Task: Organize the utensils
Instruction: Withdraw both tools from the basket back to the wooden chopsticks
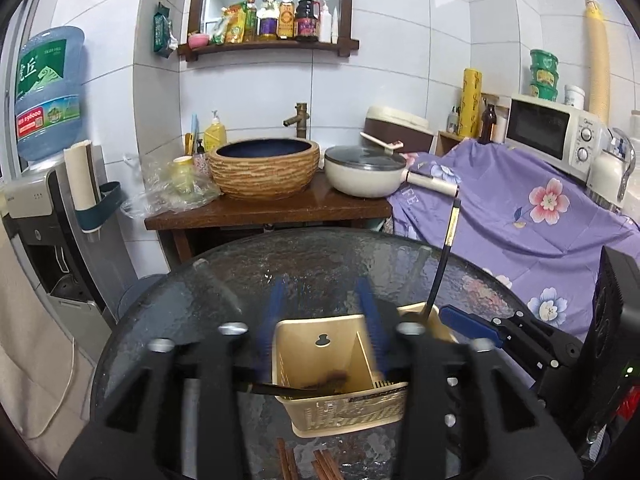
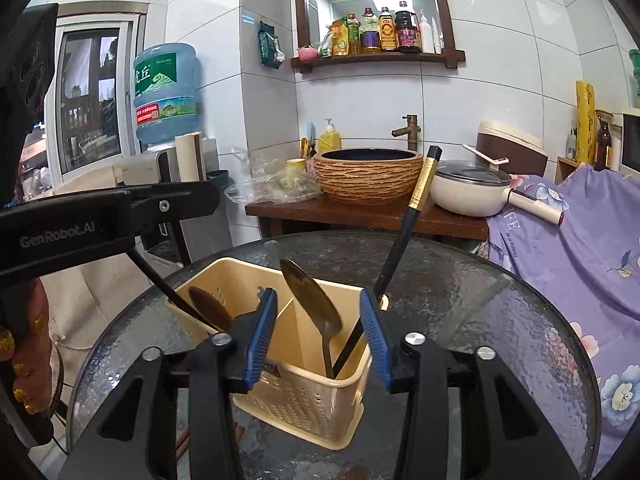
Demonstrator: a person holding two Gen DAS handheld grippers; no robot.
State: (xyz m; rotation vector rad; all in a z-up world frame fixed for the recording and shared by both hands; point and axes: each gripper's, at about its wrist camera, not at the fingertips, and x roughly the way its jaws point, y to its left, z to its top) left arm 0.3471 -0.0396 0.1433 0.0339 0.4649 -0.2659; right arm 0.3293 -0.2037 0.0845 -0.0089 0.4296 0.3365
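Note:
A beige two-compartment utensil holder stands on the round glass table. In the right wrist view a metal spoon and a black chopstick with a gold band lean in its right compartment. They rise between the blue pads of my right gripper, which stands open and presses on neither. A brown spoon rests in the left compartment, its black handle slanting up towards my left gripper. In its own view the left gripper is blurred, with pads apart over the holder.
Brown chopsticks lie on the glass in front of the holder. Behind the table stand a wooden stand with a woven basin and a white pan. A purple flowered cloth covers the right side. A hand grips the left tool.

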